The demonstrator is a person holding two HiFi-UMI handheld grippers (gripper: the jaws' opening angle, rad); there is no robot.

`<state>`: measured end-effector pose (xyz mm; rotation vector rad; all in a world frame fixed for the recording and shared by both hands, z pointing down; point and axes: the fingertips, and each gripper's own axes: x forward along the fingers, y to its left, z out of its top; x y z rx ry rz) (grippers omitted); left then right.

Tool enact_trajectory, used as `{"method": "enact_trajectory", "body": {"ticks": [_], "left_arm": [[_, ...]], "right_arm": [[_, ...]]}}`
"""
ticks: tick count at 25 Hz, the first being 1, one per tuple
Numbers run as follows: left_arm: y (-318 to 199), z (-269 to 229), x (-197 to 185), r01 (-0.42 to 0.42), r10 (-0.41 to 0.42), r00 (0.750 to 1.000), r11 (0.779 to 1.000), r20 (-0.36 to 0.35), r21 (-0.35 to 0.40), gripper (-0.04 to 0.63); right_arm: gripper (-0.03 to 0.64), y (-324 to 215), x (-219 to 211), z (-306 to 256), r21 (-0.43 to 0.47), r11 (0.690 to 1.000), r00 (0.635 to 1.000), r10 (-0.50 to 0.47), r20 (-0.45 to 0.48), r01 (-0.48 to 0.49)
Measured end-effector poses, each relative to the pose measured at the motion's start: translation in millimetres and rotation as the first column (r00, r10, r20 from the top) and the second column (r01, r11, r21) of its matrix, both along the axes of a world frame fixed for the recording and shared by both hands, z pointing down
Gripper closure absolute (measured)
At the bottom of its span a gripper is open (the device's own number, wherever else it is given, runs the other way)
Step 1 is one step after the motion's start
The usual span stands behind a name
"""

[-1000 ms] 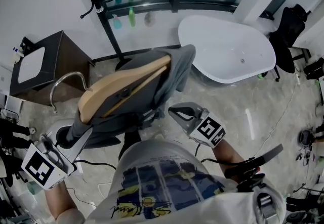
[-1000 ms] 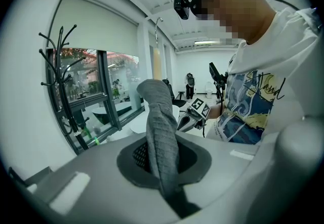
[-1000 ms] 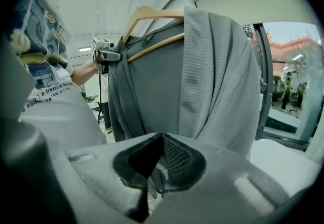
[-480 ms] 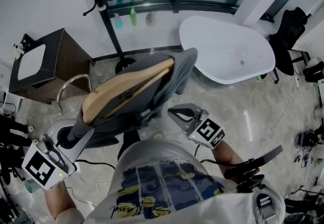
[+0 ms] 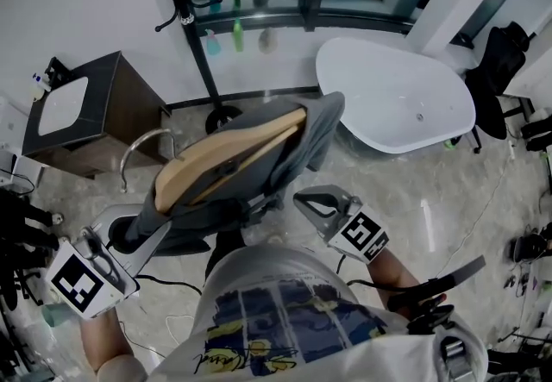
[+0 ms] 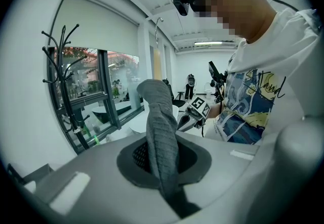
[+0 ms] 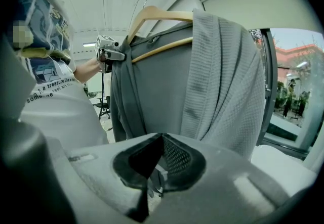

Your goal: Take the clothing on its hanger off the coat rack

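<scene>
grey garment (image 6: 161, 127) clamped between fingers of left gripper (image 5: 129, 234).

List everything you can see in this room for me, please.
coat rack: one, black, at the back by the window
bottles: several, green and blue, behind the rack
bathtub: one, white, right
cabinet: one, dark with a white basin, left
hanger: one, wooden, centre, away from the rack
garment: one, grey waffle-knit, draped on the hanger
left gripper: one, grey, fingers shut on the garment
right gripper: one, grey, fingers shut, empty, beside the garment
</scene>
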<state>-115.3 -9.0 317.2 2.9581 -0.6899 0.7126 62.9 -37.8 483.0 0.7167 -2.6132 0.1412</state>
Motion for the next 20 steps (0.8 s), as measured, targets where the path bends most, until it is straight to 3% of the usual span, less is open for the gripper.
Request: {"method": "enact_trajectory", "body": {"ticks": [7,10,20], "left_arm": [[-20.2,9.0,-3.8,-0.003,0.003,1.000,0.999,0.000,-0.035,0.583],[-42.1,10.0,-7.2,0.011,-0.013,0.999,0.999,-0.035,-0.051,0.583],[-126.9,9.0,-18.0,-0.030,0.026,0.998,0.996,-0.050,-0.083,0.583]], "right_arm": [[0.615,-7.8,1.8,6.7,-0.003,1.000,1.000,0.004,-0.017,-0.004],[0.615,-16.3,-1.1,10.2,-0.003,1.000,1.000,0.013,-0.010,-0.013],[0.615,-62.1,4.0,13.3,-0.010,0.997,0.996,0.076,-0.041,-0.076]]}}
